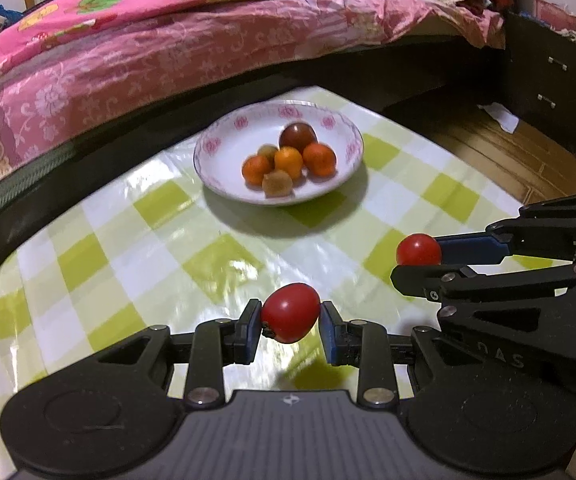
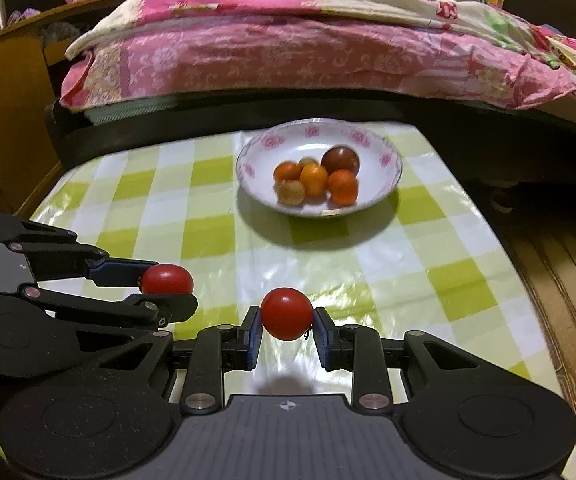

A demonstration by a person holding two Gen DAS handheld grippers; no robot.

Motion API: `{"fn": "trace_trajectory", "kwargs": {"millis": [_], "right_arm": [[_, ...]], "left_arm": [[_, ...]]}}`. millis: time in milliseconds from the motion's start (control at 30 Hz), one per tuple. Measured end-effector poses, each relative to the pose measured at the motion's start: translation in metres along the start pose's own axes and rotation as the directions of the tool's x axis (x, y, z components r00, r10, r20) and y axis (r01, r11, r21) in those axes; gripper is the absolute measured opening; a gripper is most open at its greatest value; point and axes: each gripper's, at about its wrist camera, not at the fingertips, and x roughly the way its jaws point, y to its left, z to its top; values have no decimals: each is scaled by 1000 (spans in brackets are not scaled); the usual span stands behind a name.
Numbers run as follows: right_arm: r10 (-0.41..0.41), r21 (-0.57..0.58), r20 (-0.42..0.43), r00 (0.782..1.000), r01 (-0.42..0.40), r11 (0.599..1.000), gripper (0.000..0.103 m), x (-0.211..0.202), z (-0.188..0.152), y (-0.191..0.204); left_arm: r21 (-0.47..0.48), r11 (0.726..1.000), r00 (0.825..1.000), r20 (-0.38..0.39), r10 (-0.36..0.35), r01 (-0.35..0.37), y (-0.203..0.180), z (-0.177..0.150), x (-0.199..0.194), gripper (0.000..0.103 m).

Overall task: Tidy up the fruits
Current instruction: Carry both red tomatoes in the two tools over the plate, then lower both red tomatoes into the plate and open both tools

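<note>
My left gripper (image 1: 290, 320) is shut on a red tomato (image 1: 290, 312) and holds it above the checked table. My right gripper (image 2: 286, 322) is shut on a second red tomato (image 2: 286, 313). Each gripper also shows in the other's view: the right one (image 1: 416, 258) with its tomato (image 1: 418, 249) at the right, the left one (image 2: 167, 286) with its tomato (image 2: 167, 279) at the left. Ahead stands a white plate with pink flowers (image 1: 223, 148) (image 2: 388, 160). It holds several small orange fruits (image 1: 319, 159), a dark tomato (image 1: 297, 135) and brownish fruits (image 1: 277, 184).
The table has a green and white checked cloth (image 1: 127, 248) (image 2: 428, 248). Behind it runs a bed with pink bedding (image 1: 147, 52). A dark drawer cabinet (image 1: 556, 80) stands at the right and wooden floor (image 2: 560, 280) lies beside the table.
</note>
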Motion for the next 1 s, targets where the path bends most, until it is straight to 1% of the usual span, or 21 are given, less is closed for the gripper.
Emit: {"fn": "trace_trajectory", "kwargs": {"millis": [233, 433, 600, 800, 1000], "right_arm": [[-13, 7, 48, 999, 13, 1000, 24, 10, 33, -11], [-32, 17, 80, 996, 31, 999, 24, 33, 63, -24], [-34, 42, 79, 996, 31, 999, 25, 61, 85, -38], [-40, 50, 82, 996, 36, 998, 25, 90, 97, -51], [-41, 61, 74, 996, 37, 997, 25, 107, 103, -61]], "left_arm": [[-13, 1000, 999, 42, 17, -16, 12, 35, 11, 39], [-24, 999, 998, 58, 30, -29, 24, 68, 39, 38], [-42, 999, 998, 60, 37, -35, 34, 89, 68, 38], [-40, 999, 998, 54, 34, -32, 39, 102, 96, 38], [-50, 998, 998, 56, 30, -28, 43, 110, 112, 38]]}}
